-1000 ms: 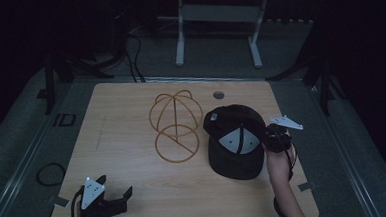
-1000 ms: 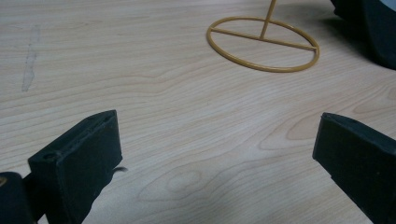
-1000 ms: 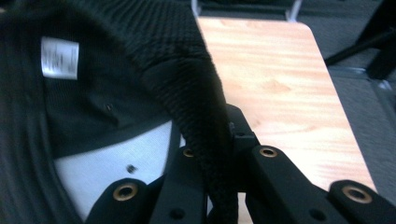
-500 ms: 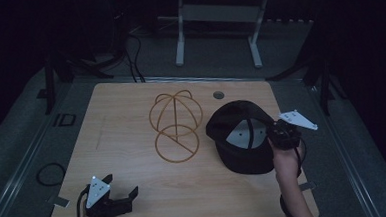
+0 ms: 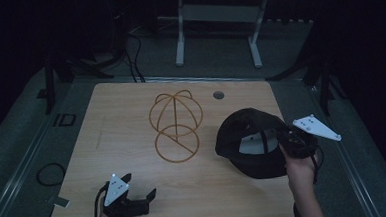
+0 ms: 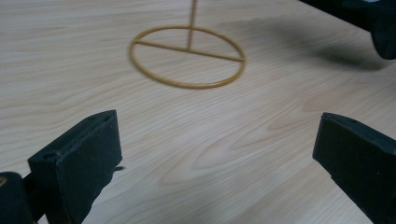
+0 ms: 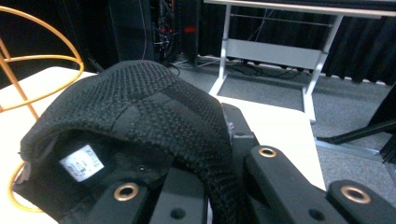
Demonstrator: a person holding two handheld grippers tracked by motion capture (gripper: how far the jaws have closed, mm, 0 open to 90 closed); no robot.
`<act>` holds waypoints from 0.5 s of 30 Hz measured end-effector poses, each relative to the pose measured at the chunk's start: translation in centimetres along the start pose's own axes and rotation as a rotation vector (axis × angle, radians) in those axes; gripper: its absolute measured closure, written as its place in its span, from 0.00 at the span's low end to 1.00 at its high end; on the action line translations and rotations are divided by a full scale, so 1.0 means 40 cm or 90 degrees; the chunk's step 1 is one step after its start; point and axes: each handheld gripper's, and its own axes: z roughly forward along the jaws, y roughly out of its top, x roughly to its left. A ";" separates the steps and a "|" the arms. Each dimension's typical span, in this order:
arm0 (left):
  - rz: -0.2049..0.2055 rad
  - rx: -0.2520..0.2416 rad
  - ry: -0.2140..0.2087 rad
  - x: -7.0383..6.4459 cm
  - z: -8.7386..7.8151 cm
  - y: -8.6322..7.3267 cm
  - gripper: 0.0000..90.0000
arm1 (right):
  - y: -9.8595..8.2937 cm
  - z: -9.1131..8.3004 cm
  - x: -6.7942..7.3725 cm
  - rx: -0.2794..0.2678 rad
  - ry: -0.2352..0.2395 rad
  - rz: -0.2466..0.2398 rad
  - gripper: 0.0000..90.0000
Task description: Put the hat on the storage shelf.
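Two grippers work this wooden table [image 5: 122, 142], and going from left to right each has its own job. At the near left corner the left gripper [image 5: 136, 204] hovers low over bare wood with its jaws spread wide; in the left gripper view nothing lies between them, and they point toward the round base of the wire hat stand [image 6: 187, 57], from which they are well apart. It seems parked there so that it is out of the way yet aimed at the stand, ready to steady the base if the stand tips. The wire hat stand [image 5: 175, 122] itself rises upright at the middle of the table, its domed top bare, placed where either hand can reach it. To its right the black cap [image 5: 250, 140] is raised off the table and tilted, its hollow inside with a pale label facing upward toward the camera. The right gripper [image 5: 282, 136] holds it by the edge nearest the person's right hand [image 5: 300, 165]; in the right gripper view the jaws are pinched together on the knitted fabric of the cap [image 7: 154, 112], one inside the crown and one outside. Gripping at the rim probably keeps the opening free, so the crown can be turned over and lowered onto the dome; the cap is near the stand but not yet touching it.
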 end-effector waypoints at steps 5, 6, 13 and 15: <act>0.004 -0.006 -0.035 -0.032 0.031 0.029 0.02 | -0.001 -0.029 0.009 -0.013 0.029 0.016 0.98; 0.008 -0.008 -0.044 -0.041 0.039 0.037 0.02 | -0.001 -0.034 0.012 -0.015 0.033 0.019 0.98; 0.030 -0.016 -0.073 -0.084 0.074 0.083 0.02 | -0.008 -0.060 0.043 -0.026 0.054 0.002 0.98; 0.034 -0.013 -0.085 -0.094 0.084 0.096 0.02 | -0.012 -0.061 0.049 -0.025 0.062 0.004 0.98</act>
